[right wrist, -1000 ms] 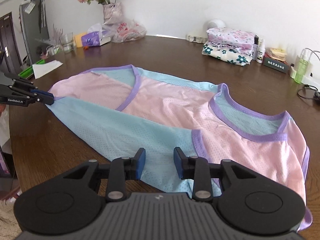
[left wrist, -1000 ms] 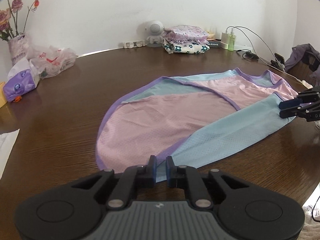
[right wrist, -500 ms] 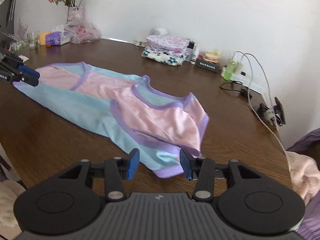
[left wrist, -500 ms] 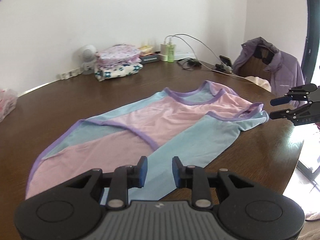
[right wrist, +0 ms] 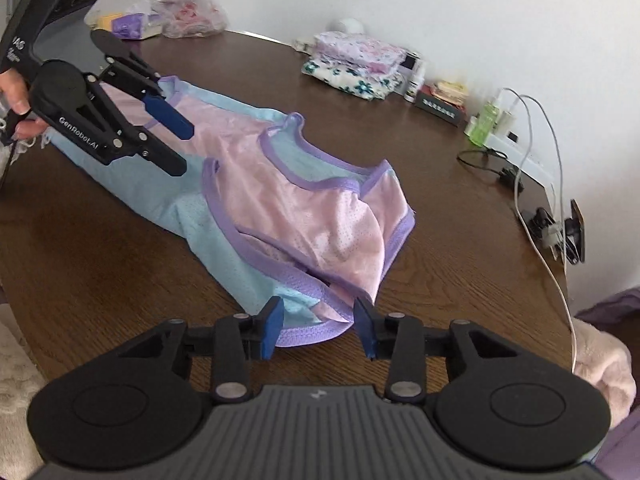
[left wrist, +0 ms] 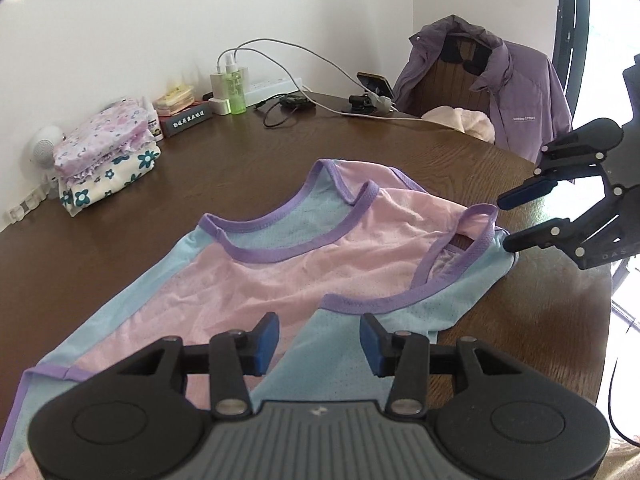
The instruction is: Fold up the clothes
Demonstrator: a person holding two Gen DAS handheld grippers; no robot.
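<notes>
Nearest in the right wrist view, the right tongs (right wrist: 318, 326) hover just above the near shoulder end of a sleeveless top (right wrist: 288, 200). Their jaws are closing with a clear gap left, the purple-trimmed edge showing between the 2 blue pads but not pinched.

In the left wrist view, the left tongs (left wrist: 320, 340) hang over the blue side panel. Their jaws are opening and hold nothing.

The top lies flat on the brown wooden surface (right wrist: 460, 208), partly folded lengthwise, with pink panels, blue sides and purple binding. It looks like thin mesh: very light, limp, likely to sag and slide when lifted, not fragile. The best holds are probably the bound edges at the shoulder strap and armhole, where the doubled trim gives the pads something firm.

Its long axis runs from the neckline and shoulders beside the right tongs away toward the hem, at the far left of the right wrist view.

Farther back sits a stack of folded floral clothes (right wrist: 356, 64).
</notes>
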